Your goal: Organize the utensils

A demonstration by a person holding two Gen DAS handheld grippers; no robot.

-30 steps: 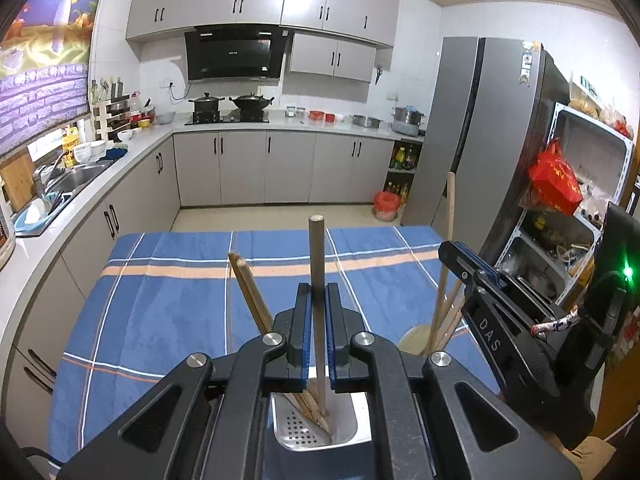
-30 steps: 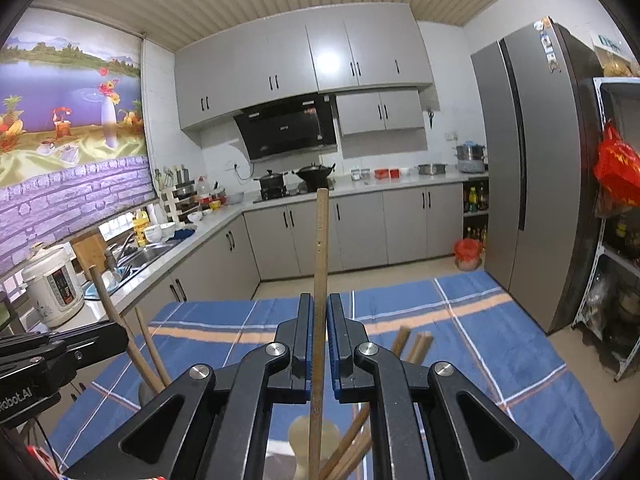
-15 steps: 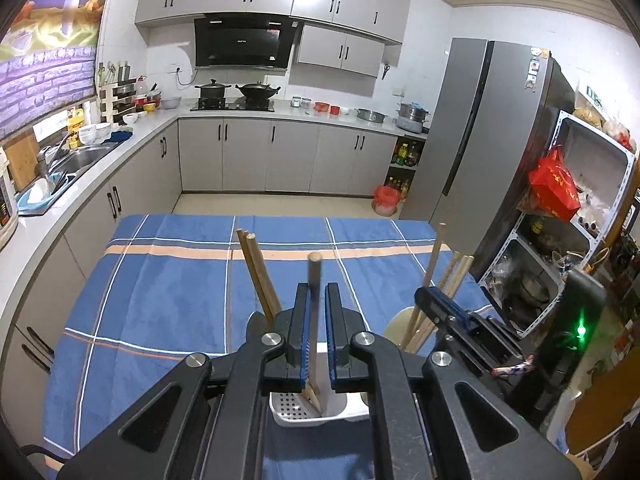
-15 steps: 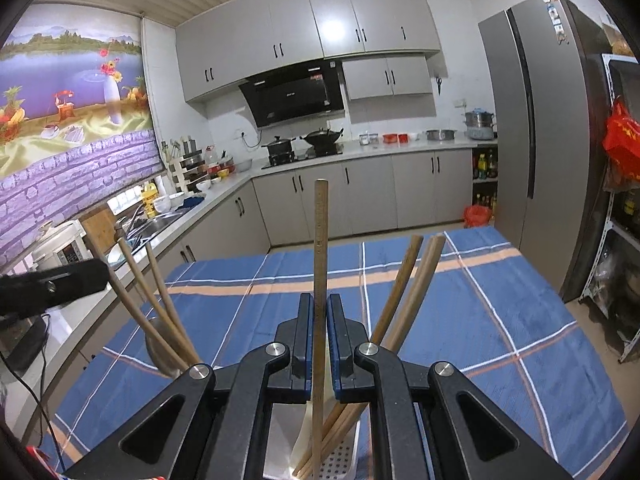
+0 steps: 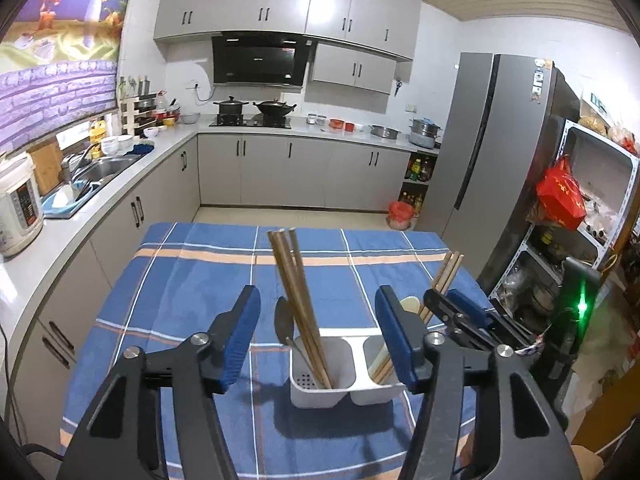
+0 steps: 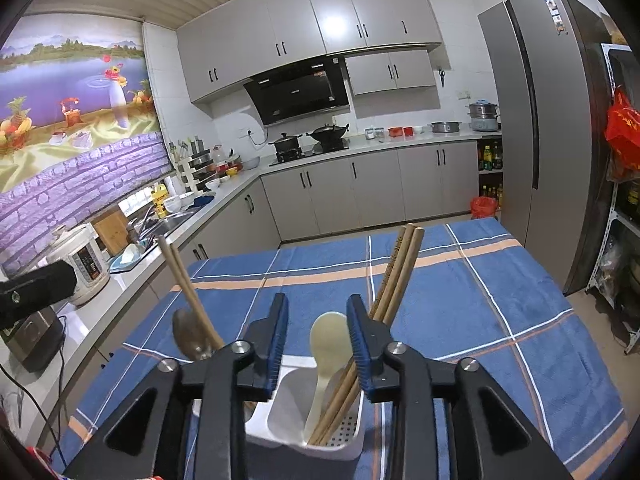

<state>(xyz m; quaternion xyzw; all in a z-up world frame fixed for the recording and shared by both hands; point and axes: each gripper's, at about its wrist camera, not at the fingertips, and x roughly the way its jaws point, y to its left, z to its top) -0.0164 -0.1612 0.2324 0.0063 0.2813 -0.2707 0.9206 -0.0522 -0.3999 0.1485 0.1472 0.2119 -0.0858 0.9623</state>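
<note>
A white two-compartment utensil holder stands on the blue plaid tablecloth. Its left compartment holds wooden chopsticks and a metal spoon. Its right compartment holds more wooden chopsticks and a pale rice paddle. My left gripper is open and empty, above and in front of the holder. My right gripper is open and empty above the right compartment; it also shows in the left wrist view.
A kitchen counter with a sink and a rice cooker runs along the left. A grey fridge and a metal shelf rack stand on the right. The far table edge faces the floor.
Both grippers opened and let go of their chopsticks, which now stand in the holder. Both grippers rose and drew back from the holder.
</note>
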